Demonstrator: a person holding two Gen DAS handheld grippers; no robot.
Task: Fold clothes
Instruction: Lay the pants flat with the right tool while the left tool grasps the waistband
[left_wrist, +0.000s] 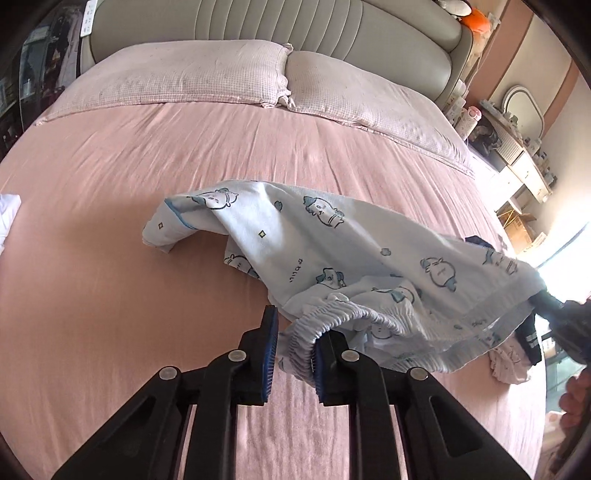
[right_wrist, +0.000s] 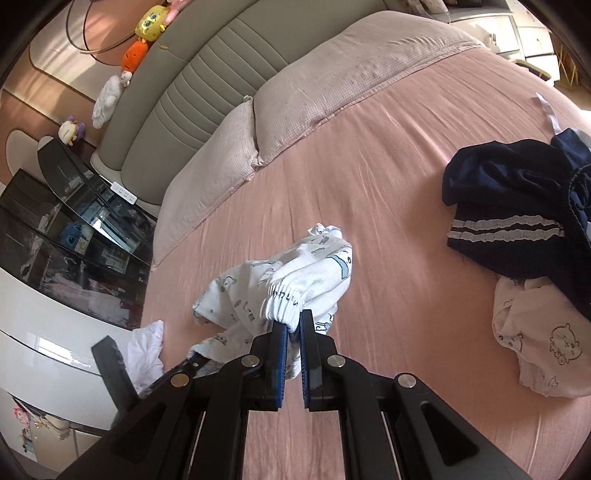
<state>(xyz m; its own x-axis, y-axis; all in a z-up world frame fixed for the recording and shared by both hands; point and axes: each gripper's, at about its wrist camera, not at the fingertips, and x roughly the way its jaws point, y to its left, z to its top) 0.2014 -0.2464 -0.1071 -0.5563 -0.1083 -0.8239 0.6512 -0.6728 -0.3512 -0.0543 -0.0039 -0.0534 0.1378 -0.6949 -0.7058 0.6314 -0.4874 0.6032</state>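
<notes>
- The pink bed sheet (left_wrist: 110, 295) is filling most of both frames, with two pillows (left_wrist: 177, 74) lying across the upper part of the left wrist view.
- The light blue printed pants (left_wrist: 332, 240) are hanging stretched just above the sheet at centre to right in the left wrist view, with one leg end (left_wrist: 162, 230) drooping down to the sheet at centre left.
- A dark navy garment (right_wrist: 517, 206) is lying in a heap at the right edge of the right wrist view, with a pale printed garment (right_wrist: 532, 347) touching it just below; a white cloth (right_wrist: 147, 347) is lying at lower left.
- The elastic waistband (left_wrist: 332, 321) is running from lower centre toward the right edge of the left wrist view, so the long axis is running across the frame, between the two tools.
- The left gripper (left_wrist: 293, 354) is standing with its jaws apart; the waistband is draping over the right-hand jaw and sagging into the gap, not pinched.
- The right gripper (right_wrist: 293, 332) is clenching a bunched bit of the waistband at lower centre of its own view.
- Judging by this, the left side is sitting right at the band and would need only to close on it.
</notes>
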